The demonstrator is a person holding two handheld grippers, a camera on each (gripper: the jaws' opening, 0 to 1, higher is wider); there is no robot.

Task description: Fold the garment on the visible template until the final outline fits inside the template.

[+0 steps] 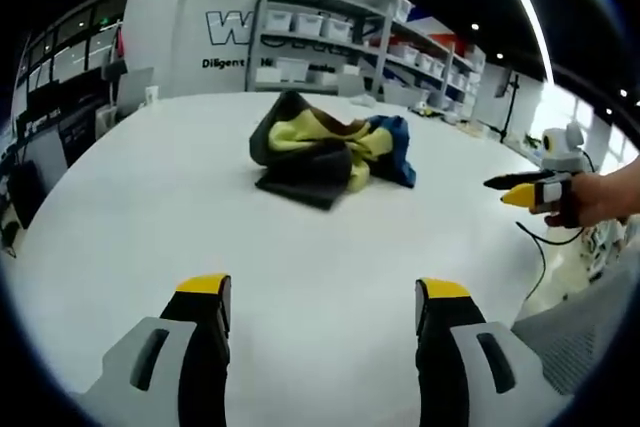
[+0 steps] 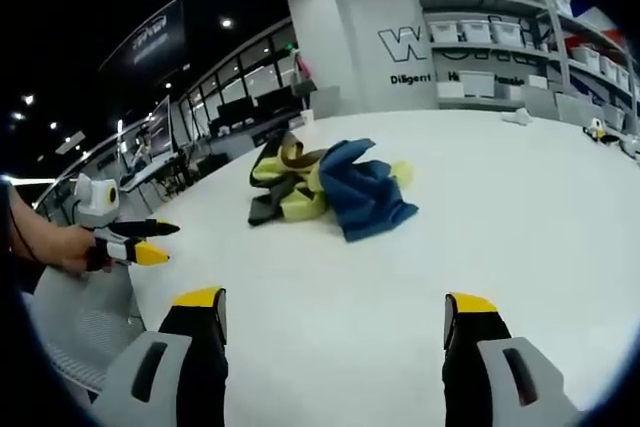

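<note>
Two grippers hover short of a crumpled garment (image 1: 330, 155) that lies bunched in a heap on the white tabletop (image 1: 150, 207), a mix of yellow, dark grey and blue cloth. No template outline can be made out on the tabletop around the garment. The left gripper (image 1: 325, 312) has its fingers (image 1: 205, 297) spread wide apart with nothing between them, and the garment lies well ahead of them, clear of both tips. The right gripper (image 2: 335, 322) likewise shows its fingers (image 2: 200, 312) wide apart and empty, with the garment well beyond them and slightly toward the left finger's side.

In the left gripper view the right gripper appears beside the garment, out past its blue end, held in a person's hand (image 1: 600, 197), its jaws drawn close together at that angle. Behind the garment stand shelves of storage bins (image 1: 330, 32).

Judging by the heap, the task is at its very start: nothing is spread or folded yet. The next move calls for closing in on the garment, pinching two edges or corners, and drawing the cloth flat before any fold.
</note>
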